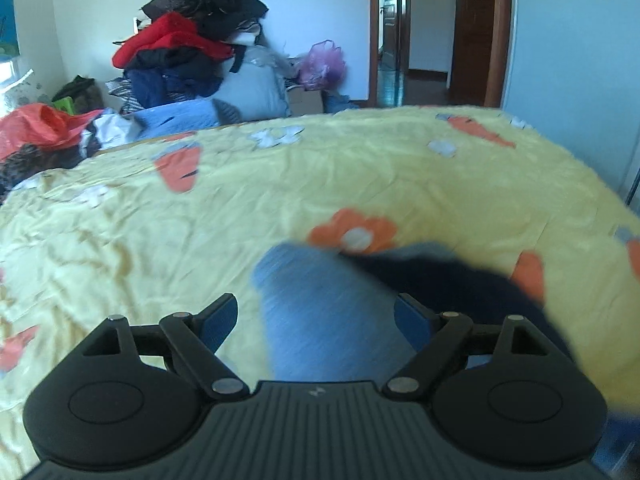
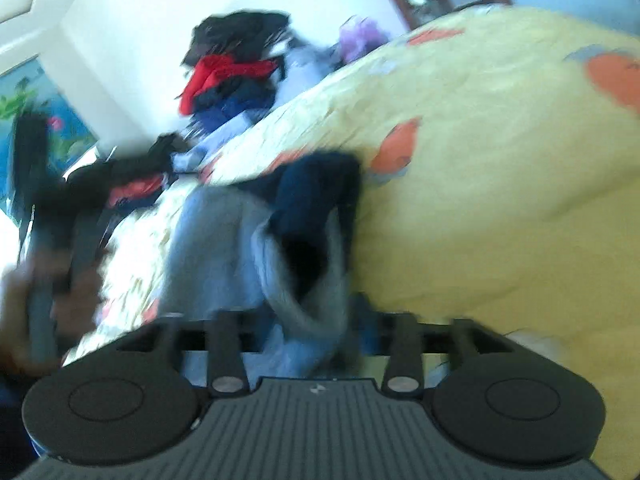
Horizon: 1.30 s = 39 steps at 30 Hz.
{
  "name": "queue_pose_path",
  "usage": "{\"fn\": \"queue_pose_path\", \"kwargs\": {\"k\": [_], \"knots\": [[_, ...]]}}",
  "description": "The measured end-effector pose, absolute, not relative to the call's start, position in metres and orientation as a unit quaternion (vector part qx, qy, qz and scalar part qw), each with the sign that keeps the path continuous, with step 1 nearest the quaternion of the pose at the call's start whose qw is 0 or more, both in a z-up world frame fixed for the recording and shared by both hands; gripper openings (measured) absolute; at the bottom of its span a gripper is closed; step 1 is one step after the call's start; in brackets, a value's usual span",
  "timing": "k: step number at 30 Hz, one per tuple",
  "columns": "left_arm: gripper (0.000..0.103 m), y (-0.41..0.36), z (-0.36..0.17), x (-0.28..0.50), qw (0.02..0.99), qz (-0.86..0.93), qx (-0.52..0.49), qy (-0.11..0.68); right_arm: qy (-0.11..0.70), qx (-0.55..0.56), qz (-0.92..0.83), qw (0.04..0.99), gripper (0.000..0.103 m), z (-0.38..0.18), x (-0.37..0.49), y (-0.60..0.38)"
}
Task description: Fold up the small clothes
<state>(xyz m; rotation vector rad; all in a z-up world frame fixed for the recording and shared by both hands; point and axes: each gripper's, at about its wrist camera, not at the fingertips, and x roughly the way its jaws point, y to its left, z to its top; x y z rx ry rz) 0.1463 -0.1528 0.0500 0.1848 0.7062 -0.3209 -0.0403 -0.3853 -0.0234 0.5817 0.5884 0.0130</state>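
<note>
The left gripper (image 1: 316, 322) stands wide open, its two blue pads (image 1: 218, 322) splayed far apart and pressing on nothing. Between and just past them lies the small garment (image 1: 320, 304), a light blue knit piece with a dark navy part (image 1: 440, 280) running off to the right, resting on the yellow bedspread (image 1: 280, 184) printed with orange carrots and flowers. The cloth sits under the gap of the left gripper, but neither pad closes on it.

The right gripper (image 2: 316, 320) is about half open. Its view is tilted and heavily blurred, so the fingertips cannot be made out clearly; the garment (image 2: 224, 248) bunches right at the gap, a pale grey-blue fold curling around a navy opening (image 2: 316, 200). Whether the pads touch the cloth cannot be told, though nothing appears clamped.

The garment looks loosely gathered and rumpled, not flat, lying near the bed's near edge. At the left of the right wrist view, a person's hand (image 2: 60, 292) grips the handle of the other gripper. Behind the bed, a heap of clothes (image 1: 188, 44) in black, red and dark blue is stacked against the wall.
</note>
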Motion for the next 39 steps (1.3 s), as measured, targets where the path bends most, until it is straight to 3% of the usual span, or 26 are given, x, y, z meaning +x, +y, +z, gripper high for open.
{"fn": "queue_pose_path", "kwargs": {"k": [5, 10, 11, 12, 13, 16, 19, 21, 22, 29, 31, 33, 34, 39], "knots": [[0.086, -0.143, 0.036, 0.137, 0.920, -0.148, 0.104, 0.349, 0.270, 0.310, 0.020, 0.911, 0.061, -0.007, 0.005, -0.418], [0.086, -0.149, 0.028, 0.133, 0.922, -0.137, 0.127, 0.340, 0.336, 0.301, 0.027, 0.892, 0.061, -0.022, 0.087, -0.413], [0.086, -0.149, 0.025, 0.133, 0.921, -0.136, 0.129, 0.342, 0.341, 0.293, 0.030, 0.893, 0.056, -0.024, 0.096, -0.409], [0.087, -0.150, 0.022, 0.134, 0.920, -0.134, 0.131, 0.344, 0.339, 0.283, 0.027, 0.897, 0.035, -0.024, 0.103, -0.404], [0.088, -0.150, 0.019, 0.136, 0.919, -0.132, 0.133, 0.346, 0.341, 0.271, 0.014, 0.900, 0.023, -0.025, 0.109, -0.400], [0.089, -0.149, 0.014, 0.140, 0.918, -0.132, 0.128, 0.351, 0.340, 0.228, -0.030, 0.912, 0.014, -0.030, 0.121, -0.397], [0.089, -0.147, 0.015, 0.139, 0.919, -0.133, 0.122, 0.351, 0.347, 0.221, -0.035, 0.911, 0.017, -0.039, 0.125, -0.399], [0.089, -0.145, 0.015, 0.137, 0.919, -0.134, 0.119, 0.351, 0.340, 0.215, -0.045, 0.914, 0.040, -0.034, 0.114, -0.399], [0.089, -0.144, 0.015, 0.135, 0.919, -0.135, 0.116, 0.352, 0.335, 0.213, -0.045, 0.917, 0.043, -0.031, 0.106, -0.400], [0.090, -0.137, 0.016, 0.127, 0.917, -0.142, 0.102, 0.359, 0.340, 0.260, 0.008, 0.904, 0.045, -0.026, 0.052, -0.410], [0.093, -0.131, 0.017, 0.121, 0.915, -0.150, 0.095, 0.362, 0.355, 0.265, 0.037, 0.896, 0.051, -0.028, 0.044, -0.408], [0.098, -0.123, 0.016, 0.116, 0.910, -0.164, 0.079, 0.373, 0.368, 0.277, 0.070, 0.885, 0.066, -0.031, 0.038, -0.409], [0.098, -0.116, 0.014, 0.113, 0.904, -0.180, 0.065, 0.382, 0.374, 0.285, 0.084, 0.879, 0.068, -0.033, 0.035, -0.410], [0.097, -0.081, -0.010, 0.101, 0.851, -0.278, -0.042, 0.443, 0.386, 0.280, 0.166, 0.863, 0.069, -0.044, 0.020, -0.402]]}}
